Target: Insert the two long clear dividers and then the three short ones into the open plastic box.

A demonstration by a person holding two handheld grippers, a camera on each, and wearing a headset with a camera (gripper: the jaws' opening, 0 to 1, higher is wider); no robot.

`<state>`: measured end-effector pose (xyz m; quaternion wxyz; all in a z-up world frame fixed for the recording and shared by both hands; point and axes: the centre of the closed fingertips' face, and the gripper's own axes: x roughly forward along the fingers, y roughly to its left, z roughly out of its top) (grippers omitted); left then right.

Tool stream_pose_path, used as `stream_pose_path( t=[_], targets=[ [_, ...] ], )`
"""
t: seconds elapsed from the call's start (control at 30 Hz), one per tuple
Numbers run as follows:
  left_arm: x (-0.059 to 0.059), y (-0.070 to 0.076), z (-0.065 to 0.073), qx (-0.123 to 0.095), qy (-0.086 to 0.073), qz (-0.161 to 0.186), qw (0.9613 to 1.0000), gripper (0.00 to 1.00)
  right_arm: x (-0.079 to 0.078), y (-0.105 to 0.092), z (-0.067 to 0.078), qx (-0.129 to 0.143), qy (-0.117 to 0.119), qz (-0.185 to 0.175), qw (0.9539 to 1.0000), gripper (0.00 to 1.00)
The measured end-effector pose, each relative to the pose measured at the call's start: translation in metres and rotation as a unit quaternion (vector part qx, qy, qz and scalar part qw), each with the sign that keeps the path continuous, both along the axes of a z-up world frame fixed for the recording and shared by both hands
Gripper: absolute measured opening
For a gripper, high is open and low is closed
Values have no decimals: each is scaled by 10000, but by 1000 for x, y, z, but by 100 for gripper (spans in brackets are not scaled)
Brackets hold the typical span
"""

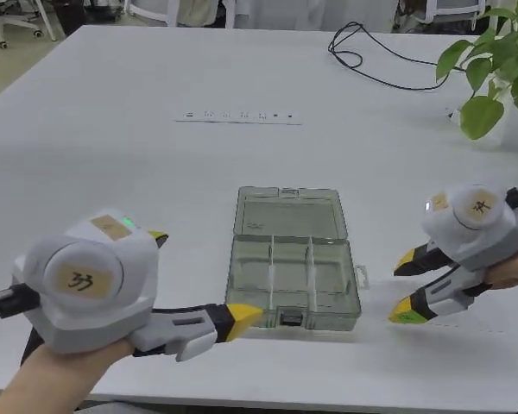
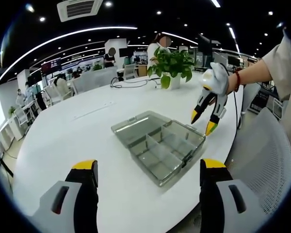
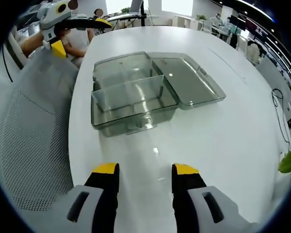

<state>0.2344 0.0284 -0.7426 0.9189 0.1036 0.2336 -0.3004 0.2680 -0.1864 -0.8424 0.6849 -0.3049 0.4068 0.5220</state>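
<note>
Head view: open box [image 1: 293, 297] in the middle of the table [image 1: 112, 129], dividers [image 1: 272, 259] inside, left gripper [image 1: 200, 276] and right gripper [image 1: 403, 287] on either side.
Left gripper view: jaws wide apart, holding nothing, box ahead.
Right gripper view: jaws apart, empty, box ahead.

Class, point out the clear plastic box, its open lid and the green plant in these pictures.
clear plastic box [image 1: 255, 312]: head view, on its front wall.
lid [image 1: 289, 211]: head view, middle of the flat panel.
plant [image 1: 482, 116]: head view, on a large lower leaf.
</note>
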Motion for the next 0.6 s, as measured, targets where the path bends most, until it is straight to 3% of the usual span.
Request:
stream_pose_path(
  t=[0.2, 0.6],
  targets=[
    [1, 1, -1, -5, 0, 14, 10000, 87, -3, -4, -5, -132, 22, 308, 9994, 42],
    [-1, -3, 0, -7, 2, -28, 10000, 86, -5, -11, -10, -294, 99, 539, 9981, 36]
  ],
)
